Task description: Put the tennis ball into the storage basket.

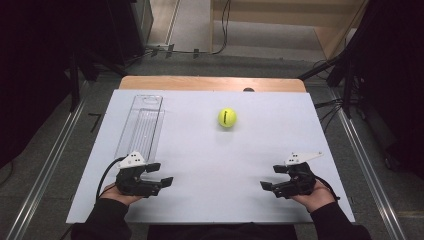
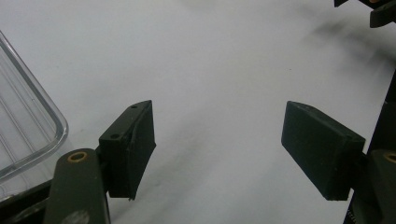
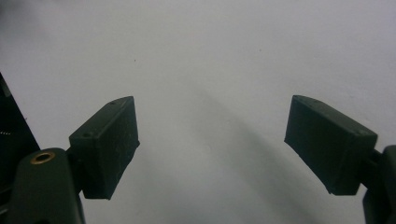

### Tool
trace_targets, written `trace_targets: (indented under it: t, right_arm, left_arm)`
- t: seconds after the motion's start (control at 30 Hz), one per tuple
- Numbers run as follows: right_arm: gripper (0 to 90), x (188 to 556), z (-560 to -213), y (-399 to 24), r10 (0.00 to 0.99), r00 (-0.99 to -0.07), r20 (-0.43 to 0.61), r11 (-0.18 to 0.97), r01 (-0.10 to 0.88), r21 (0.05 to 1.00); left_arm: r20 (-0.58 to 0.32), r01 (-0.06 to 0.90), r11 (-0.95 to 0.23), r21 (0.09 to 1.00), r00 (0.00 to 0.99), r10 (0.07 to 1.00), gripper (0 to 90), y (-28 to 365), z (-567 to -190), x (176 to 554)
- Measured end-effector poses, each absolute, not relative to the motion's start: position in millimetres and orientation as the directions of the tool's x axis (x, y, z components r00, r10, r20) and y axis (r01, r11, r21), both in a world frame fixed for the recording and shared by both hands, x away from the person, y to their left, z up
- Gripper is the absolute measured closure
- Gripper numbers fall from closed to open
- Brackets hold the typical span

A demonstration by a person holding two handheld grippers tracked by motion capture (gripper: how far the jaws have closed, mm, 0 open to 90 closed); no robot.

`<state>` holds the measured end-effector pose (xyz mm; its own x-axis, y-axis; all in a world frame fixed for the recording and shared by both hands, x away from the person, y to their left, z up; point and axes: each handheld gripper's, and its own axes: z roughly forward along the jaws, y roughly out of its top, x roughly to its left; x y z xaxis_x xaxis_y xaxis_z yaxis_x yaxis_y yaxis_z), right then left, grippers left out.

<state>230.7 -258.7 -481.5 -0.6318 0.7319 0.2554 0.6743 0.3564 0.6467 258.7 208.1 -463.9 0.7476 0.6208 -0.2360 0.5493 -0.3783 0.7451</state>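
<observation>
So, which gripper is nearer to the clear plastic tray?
The left. The left gripper sits just below the near end of the clear tray, at the table's left side. The right gripper rests far off to the tray's right, beyond the yellow ball.

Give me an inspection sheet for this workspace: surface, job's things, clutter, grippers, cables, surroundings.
Surface: white board on a wooden table; no spills seen.
Job's things: yellow tennis ball resting free, mid-board toward the far side; clear plastic tray lying lengthwise at the far left, nothing seen in it.
Clutter: nothing seen.
Grippers: left gripper and right gripper rest low at the near edge, jaws pointing at each other, both open with nothing between the jaws.
Cables: a black cable loops from the left gripper; more run along the floor behind the table.
Surroundings: grey floor, metal rails either side, dark stands, wooden platform beyond.
</observation>
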Motion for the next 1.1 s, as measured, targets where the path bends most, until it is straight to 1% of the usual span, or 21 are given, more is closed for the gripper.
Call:
trace_targets:
  t: [0.4, 0.8, 0.87, 1.1]
  right_arm:
    - [15.4, 230.7, -482.6, -259.2, 0.734, -0.624, 0.268, 0.358, 0.691, 0.628]
    - [15.4, 230.0, -481.5, -258.9, 0.729, -0.629, 0.269, 0.35, 0.681, 0.643]
    - [15.4, 230.1, -481.5, -259.1, 0.728, -0.629, 0.272, 0.347, 0.681, 0.645]
    - [15.4, 229.9, -481.7, -258.5, 0.729, -0.631, 0.267, 0.354, 0.68, 0.642]
  left_arm:
    - [-0.253, 0.558, -0.363, 0.746, 0.742, 0.621, 26.7, 207.5, -464.4, 260.6]
    - [-0.264, 0.557, -0.345, 0.755, 0.741, 0.618, 26.6, 207.6, -463.6, 261.6]
    - [-0.275, 0.566, -0.347, 0.748, 0.74, 0.613, 22.9, 207.7, -464.0, 262.6]
    - [-0.275, 0.566, -0.351, 0.746, 0.742, 0.612, 22.9, 207.3, -464.1, 262.5]
